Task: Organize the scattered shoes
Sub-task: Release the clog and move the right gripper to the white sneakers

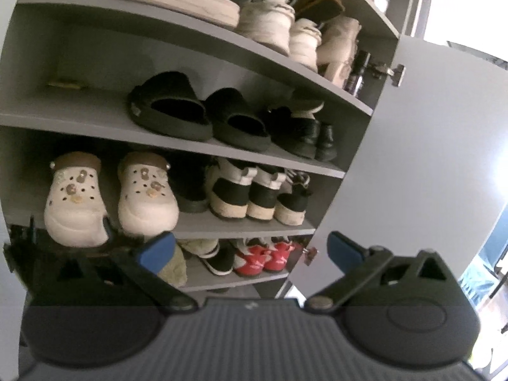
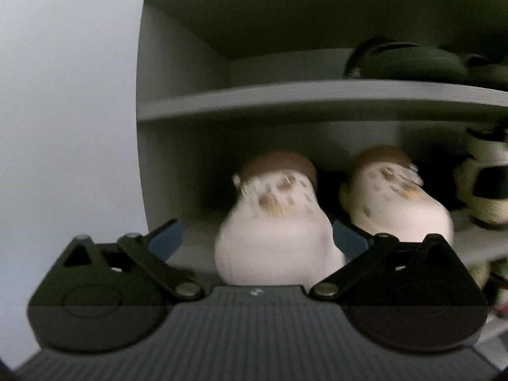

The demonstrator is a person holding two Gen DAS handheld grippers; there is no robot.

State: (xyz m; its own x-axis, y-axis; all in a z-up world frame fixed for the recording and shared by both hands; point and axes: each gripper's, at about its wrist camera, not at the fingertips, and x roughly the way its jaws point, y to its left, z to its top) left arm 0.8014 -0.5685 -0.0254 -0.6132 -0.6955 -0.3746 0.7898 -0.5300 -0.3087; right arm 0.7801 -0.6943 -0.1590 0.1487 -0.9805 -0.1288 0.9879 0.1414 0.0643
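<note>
A pair of white clogs with charms and brown heel straps stands toes outward on the third shelf of a grey shoe cabinet. In the right wrist view the left clog (image 2: 273,247) has its toe between the fingers of my right gripper (image 2: 258,238), which is open. A clear gap shows at the left pad (image 2: 168,238), and the other clog (image 2: 397,203) sits just to the right. From the left wrist view I see both clogs (image 1: 74,203) (image 1: 147,197) and a blue pad (image 1: 107,226) of the right gripper beside the left one. My left gripper (image 1: 250,250) hangs open and empty before the lower shelves.
The cabinet door (image 1: 428,158) stands open on the right. Black slippers (image 1: 171,108) fill the shelf above the clogs. Black-and-white sneakers (image 1: 235,190) sit right of them. Red shoes (image 1: 263,254) are on the bottom shelf and white sneakers (image 1: 270,22) higher up.
</note>
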